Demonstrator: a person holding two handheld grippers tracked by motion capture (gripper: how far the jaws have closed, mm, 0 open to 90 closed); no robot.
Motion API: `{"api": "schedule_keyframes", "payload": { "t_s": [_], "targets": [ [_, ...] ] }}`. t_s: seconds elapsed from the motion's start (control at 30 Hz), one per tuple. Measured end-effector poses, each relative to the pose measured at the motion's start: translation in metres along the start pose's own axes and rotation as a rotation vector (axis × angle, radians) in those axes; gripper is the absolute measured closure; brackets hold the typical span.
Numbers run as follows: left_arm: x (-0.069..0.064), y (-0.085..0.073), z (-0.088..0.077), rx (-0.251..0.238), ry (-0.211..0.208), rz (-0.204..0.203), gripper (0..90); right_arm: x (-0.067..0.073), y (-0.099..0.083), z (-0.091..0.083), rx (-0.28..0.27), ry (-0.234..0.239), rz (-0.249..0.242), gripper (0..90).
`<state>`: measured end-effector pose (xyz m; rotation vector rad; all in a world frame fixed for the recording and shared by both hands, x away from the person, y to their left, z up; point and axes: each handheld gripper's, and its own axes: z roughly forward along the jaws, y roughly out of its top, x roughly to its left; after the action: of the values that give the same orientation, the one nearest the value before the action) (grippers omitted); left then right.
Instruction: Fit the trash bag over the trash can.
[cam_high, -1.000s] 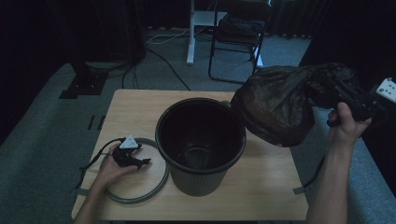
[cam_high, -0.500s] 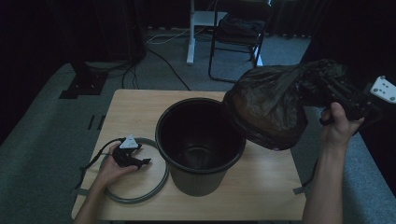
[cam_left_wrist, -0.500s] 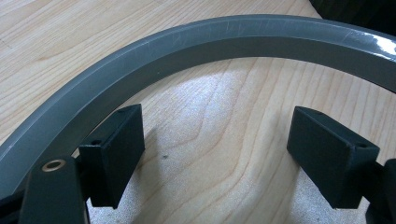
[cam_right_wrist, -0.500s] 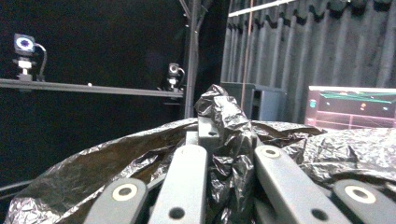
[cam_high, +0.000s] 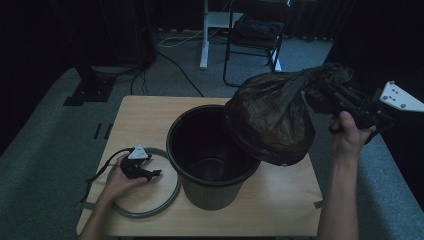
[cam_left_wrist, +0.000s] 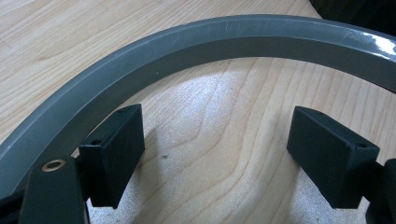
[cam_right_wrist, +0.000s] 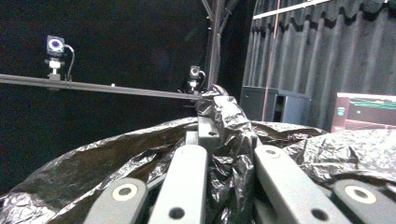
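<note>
A black bin (cam_high: 212, 155) stands upright in the middle of the wooden table (cam_high: 145, 112), with nothing visible inside it. A crumpled black rubbish bag (cam_high: 272, 117) hangs in the air over the bin's right rim. My right gripper (cam_high: 330, 90) is shut on the bag's gathered neck. In the right gripper view the bag's plastic (cam_right_wrist: 224, 121) is bunched between the jaws of my right gripper (cam_right_wrist: 224, 154). A grey ring (cam_high: 145, 210) lies flat on the table left of the bin. My left gripper (cam_high: 150, 173) rests inside it, open, and its view (cam_left_wrist: 219, 158) shows bare wood between the jaws with the ring (cam_left_wrist: 210, 42) curving past.
A black chair (cam_high: 252, 30) and a white desk leg (cam_high: 204, 35) stand on the carpet behind the table, with cables across the floor. Dark curtains close off the room. The table's right edge (cam_high: 312, 170) lies under my right forearm.
My right hand has carried the bag leftwards, so it now overlaps the bin's right rim. The left hand and the ring have not moved.
</note>
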<state>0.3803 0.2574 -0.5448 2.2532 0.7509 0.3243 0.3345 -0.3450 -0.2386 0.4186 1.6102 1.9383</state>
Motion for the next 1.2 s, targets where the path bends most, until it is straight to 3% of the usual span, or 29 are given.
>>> {"api": "schedule_keyframes", "payload": {
  "t_s": [1.2],
  "targets": [
    [0.000,0.000,0.000,0.002,0.000,0.000,19.4,0.029,0.005,0.041,-0.036,0.147,-0.005,87.0]
  ]
}}
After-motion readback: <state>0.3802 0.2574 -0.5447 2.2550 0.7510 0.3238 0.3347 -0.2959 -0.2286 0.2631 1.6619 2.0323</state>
